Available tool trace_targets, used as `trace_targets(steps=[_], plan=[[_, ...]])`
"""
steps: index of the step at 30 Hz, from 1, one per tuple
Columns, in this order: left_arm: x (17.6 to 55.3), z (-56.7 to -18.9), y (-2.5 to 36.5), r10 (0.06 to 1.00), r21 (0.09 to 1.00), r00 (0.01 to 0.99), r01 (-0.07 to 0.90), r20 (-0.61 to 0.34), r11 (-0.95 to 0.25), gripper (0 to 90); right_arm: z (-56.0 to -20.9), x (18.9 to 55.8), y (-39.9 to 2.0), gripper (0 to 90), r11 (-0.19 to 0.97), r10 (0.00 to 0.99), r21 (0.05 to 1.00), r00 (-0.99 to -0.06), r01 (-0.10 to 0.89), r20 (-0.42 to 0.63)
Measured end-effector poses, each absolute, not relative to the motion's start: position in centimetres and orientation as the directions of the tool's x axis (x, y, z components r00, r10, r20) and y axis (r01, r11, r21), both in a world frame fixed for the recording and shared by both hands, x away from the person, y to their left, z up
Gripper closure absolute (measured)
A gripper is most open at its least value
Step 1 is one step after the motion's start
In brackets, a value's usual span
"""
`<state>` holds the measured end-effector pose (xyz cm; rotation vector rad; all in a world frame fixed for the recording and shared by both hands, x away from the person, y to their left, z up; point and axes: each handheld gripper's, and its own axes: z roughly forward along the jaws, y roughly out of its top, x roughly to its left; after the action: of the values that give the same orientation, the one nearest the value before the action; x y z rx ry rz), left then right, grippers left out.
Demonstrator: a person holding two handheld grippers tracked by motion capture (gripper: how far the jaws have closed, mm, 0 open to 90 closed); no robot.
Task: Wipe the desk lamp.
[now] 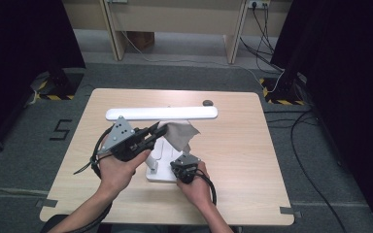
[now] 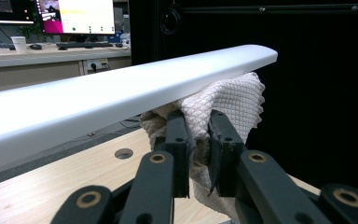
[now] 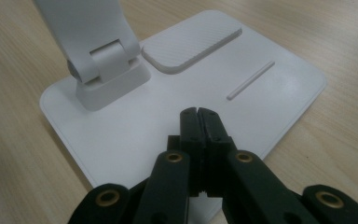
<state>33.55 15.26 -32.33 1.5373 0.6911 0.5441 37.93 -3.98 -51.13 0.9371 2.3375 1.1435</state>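
My left fingers (image 2: 199, 140) pinch the cloth (image 2: 228, 105) tight against the underside of the lamp (image 1: 162, 113) bar, to wipe it. My right fingers (image 3: 199, 116), fully closed and empty, press the lamp's base (image 3: 279, 100) so it stays put on the desk (image 1: 233, 145). The left gripper view reveals the cloth's weave; the right gripper view shows the hinge (image 3: 105, 58).

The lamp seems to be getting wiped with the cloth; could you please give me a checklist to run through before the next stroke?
1. Cloth clamped in left gripper: ok.
2. Cloth touching the underside of the lamp head: ok.
3. Right gripper shut, tips over the lamp base: ok.
4. Right gripper actually pressing the base down: cannot tell.
5. Lamp base flat on table: ok.
6. Small dark object apart from the lamp head's end: ok.
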Motion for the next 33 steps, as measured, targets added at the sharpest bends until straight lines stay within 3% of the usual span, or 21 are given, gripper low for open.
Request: trace_targets(steps=[33], plan=[[33.1,-32.5,17.0,0.726,0.994,0.685,0.105,-0.066,-0.009,80.2,-51.1,38.0,-4.0,90.0,0.451,0.702,0.8,-0.711,0.396,-0.044]])
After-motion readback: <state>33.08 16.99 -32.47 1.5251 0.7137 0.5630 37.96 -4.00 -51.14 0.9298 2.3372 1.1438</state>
